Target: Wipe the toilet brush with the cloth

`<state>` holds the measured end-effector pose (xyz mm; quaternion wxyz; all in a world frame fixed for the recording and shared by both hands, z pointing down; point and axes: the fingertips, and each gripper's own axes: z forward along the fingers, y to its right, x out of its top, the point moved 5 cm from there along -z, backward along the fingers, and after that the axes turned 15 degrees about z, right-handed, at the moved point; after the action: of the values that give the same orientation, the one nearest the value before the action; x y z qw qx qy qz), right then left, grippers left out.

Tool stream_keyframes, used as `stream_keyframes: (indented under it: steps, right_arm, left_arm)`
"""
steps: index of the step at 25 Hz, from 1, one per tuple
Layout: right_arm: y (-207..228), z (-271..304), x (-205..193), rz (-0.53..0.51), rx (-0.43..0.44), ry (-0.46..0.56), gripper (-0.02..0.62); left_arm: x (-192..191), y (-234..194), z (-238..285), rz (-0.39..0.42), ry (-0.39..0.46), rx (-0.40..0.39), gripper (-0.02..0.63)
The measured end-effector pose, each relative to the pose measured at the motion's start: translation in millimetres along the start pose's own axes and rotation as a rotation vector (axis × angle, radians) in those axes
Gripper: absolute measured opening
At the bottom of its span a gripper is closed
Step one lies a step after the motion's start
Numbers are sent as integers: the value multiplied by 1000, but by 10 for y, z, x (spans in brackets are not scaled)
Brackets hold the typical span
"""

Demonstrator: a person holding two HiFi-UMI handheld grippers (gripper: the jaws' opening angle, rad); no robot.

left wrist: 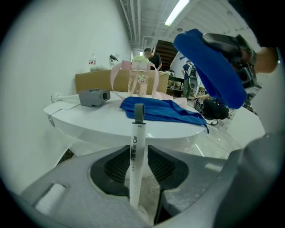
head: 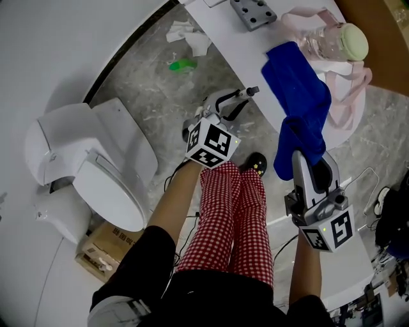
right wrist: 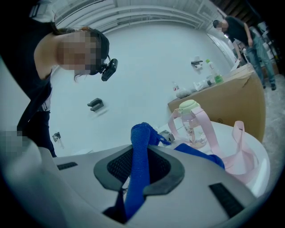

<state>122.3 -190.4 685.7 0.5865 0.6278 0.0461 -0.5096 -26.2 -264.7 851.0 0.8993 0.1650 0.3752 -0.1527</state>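
My left gripper (head: 234, 106) (left wrist: 137, 156) is shut on the white handle of the toilet brush (left wrist: 136, 149), which stands up between the jaws and ends in a grey loop. In the head view only the handle's tip (head: 252, 91) shows; the brush head is hidden. The blue cloth (head: 297, 89) (left wrist: 165, 110) lies partly on the white table (head: 238, 45), and one end rises off it into my right gripper (head: 313, 167) (right wrist: 140, 165), which is shut on a bunched fold of the cloth (right wrist: 140, 153). The two grippers are apart, the cloth to the right of the handle.
A clear bottle with a pale lid and pink strap (head: 335, 41) and a grey block (head: 253, 13) rest on the table. A white toilet (head: 89, 163) stands at the left, a cardboard box (head: 105, 246) beside it. Crumpled tissue (head: 190, 35) and a green item (head: 182, 64) lie on the floor.
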Motion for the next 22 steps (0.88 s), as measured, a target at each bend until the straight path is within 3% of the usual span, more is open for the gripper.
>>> stream_keyframes:
  steps: [22]
  right_arm:
    - [-68,-28,-8,4,6,15,64]
  left_arm:
    - [-18,16,-126,57,13,33,89]
